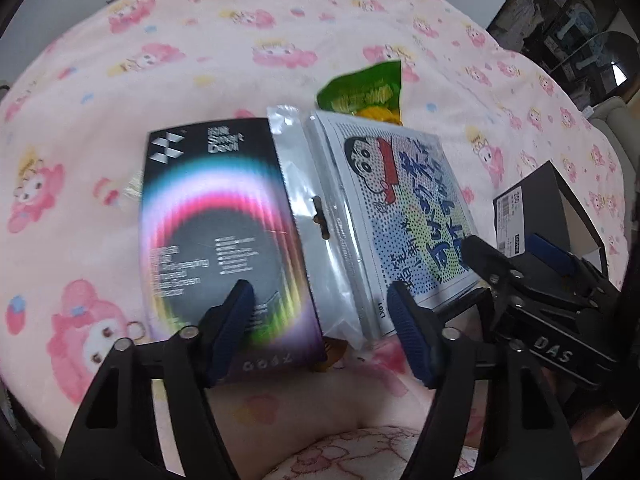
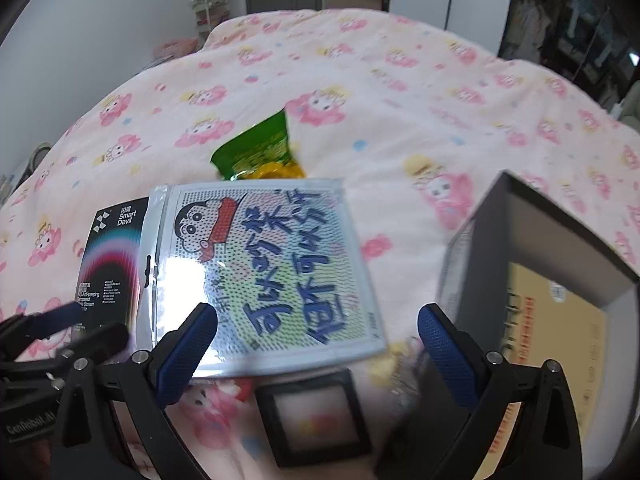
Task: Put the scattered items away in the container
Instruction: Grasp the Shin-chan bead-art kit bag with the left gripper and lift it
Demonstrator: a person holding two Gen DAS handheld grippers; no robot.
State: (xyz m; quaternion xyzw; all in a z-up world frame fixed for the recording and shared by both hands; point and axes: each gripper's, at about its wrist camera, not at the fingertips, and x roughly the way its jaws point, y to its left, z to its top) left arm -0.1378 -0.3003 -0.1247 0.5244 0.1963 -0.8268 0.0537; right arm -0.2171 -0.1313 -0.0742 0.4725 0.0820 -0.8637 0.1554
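Observation:
On the pink cartoon blanket lie a black "Smart Devil" box (image 1: 224, 232), a clear bag with a cartoon sheet (image 1: 404, 208) overlapping its right edge, and a green snack packet (image 1: 364, 92) behind them. My left gripper (image 1: 318, 300) is open above the near edges of the box and the bag, pressing on neither. My right gripper (image 2: 318, 320) is wide open over the near edge of the cartoon bag (image 2: 272, 264). The open grey container box (image 2: 500, 248) stands to the right with a tan envelope (image 2: 552, 340) inside. A small black square frame (image 2: 316, 416) lies below the bag.
The blanket (image 2: 400, 92) covers a bed that runs back to a white wall and doors. Dark shelves stand at the far right. The left gripper (image 2: 80, 328) shows at the left edge of the right wrist view. A small yellow item (image 2: 396, 356) peeks out by the bag's corner.

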